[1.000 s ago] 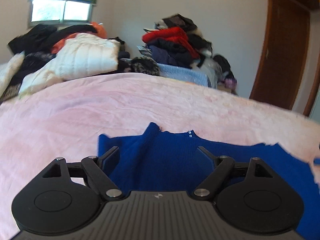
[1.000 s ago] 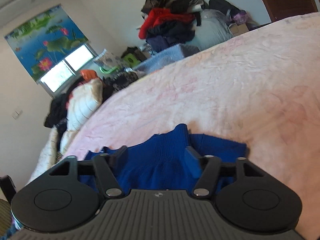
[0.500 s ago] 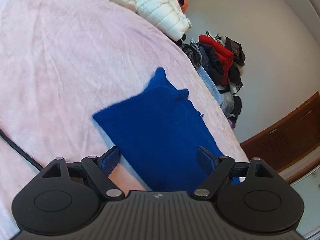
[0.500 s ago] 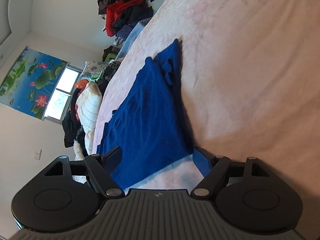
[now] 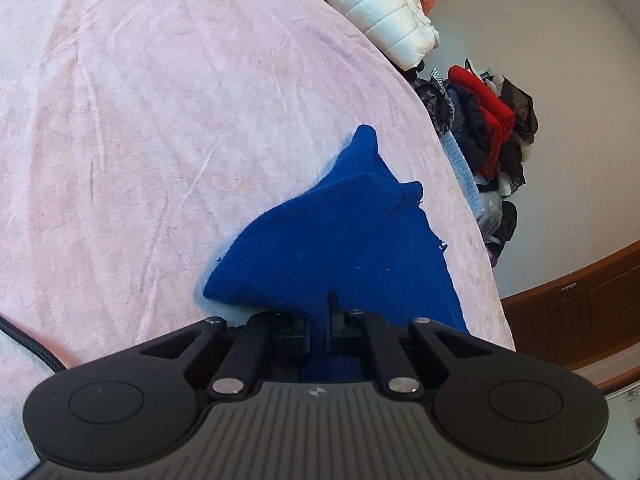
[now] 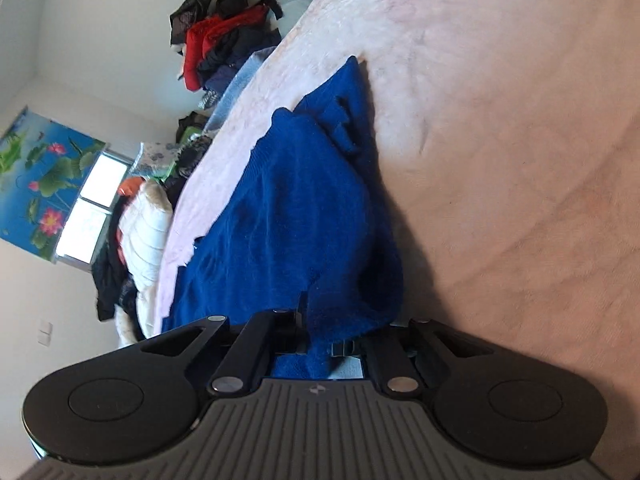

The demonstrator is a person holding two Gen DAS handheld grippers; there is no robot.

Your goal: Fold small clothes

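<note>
Plush pink blanket (image 5: 160,120) bears fuzzy blue knit sweater (image 5: 340,248).

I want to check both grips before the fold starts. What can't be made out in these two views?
- Left wrist view: the blue sweater's near edge is hidden behind the left gripper.
- Right wrist view: the fabric bunches over the right gripper, covering its pads.
- Neither view shows the other gripper.

Sweater (image 5: 340,248) on bedspread (image 5: 160,120); clothes pile (image 5: 488,120) behind, jacket (image 5: 384,20) beside it
</note>
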